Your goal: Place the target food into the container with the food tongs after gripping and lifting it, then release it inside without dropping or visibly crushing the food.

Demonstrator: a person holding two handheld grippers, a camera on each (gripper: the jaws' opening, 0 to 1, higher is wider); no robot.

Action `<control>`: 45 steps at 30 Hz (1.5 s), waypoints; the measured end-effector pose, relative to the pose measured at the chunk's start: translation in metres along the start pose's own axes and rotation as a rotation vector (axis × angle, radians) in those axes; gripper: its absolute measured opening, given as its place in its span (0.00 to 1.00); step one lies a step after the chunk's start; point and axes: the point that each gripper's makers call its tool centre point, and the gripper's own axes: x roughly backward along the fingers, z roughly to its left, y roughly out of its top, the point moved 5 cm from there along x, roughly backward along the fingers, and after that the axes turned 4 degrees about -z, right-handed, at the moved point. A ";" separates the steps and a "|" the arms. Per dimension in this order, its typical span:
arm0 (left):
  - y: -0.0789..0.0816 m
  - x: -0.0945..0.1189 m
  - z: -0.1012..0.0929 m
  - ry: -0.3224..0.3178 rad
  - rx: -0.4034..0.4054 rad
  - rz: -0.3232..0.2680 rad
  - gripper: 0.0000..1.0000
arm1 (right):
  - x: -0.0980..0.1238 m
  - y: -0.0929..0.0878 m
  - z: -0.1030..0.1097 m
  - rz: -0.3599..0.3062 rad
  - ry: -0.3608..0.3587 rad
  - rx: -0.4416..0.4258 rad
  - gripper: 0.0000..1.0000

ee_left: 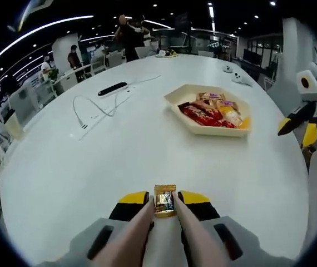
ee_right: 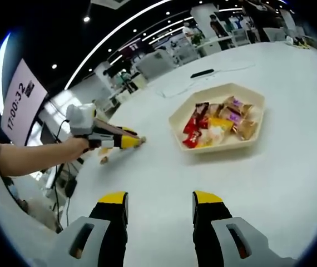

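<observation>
Snack: a small gold and dark wrapped snack is held between the tips of the tongs, low over the white table, well short of the tray.
Tongs: two pale arms are seen rising from the bottom of the left gripper view, pressed together on the snack.
Left gripper: the left gripper is closed on the tongs, its yellow-tipped jaws set on either side of them; it is also seen in the right gripper view, held by a person's hand at the left.
Right gripper: the right gripper is held with jaws apart and nothing between them, above the table; it is also seen at the right edge of the left gripper view.
Tray: a cream hexagonal tray is set on the table, filled with red, orange and gold packets.
Table items: a white cable and a black remote are laid beyond.
Background: an office with people standing is seen behind the table.
</observation>
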 end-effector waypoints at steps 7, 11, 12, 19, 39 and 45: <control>0.000 0.000 0.001 0.047 0.035 0.009 0.16 | 0.004 0.002 0.000 -0.018 -0.005 0.001 0.46; 0.001 0.001 0.000 0.062 0.061 0.019 0.16 | 0.007 0.003 0.001 -0.027 -0.006 0.005 0.46; 0.001 0.002 -0.002 0.063 0.062 0.014 0.16 | 0.007 0.004 0.001 -0.028 -0.006 0.005 0.46; 0.013 0.009 -0.013 0.064 0.072 -0.023 0.16 | 0.012 0.005 0.001 -0.045 -0.012 0.005 0.46; 0.041 0.040 -0.032 0.055 0.198 -0.122 0.17 | 0.018 0.007 0.007 -0.074 0.005 0.023 0.46; 0.054 0.048 -0.036 0.052 0.205 -0.160 0.16 | 0.017 0.007 0.011 -0.075 0.019 0.029 0.46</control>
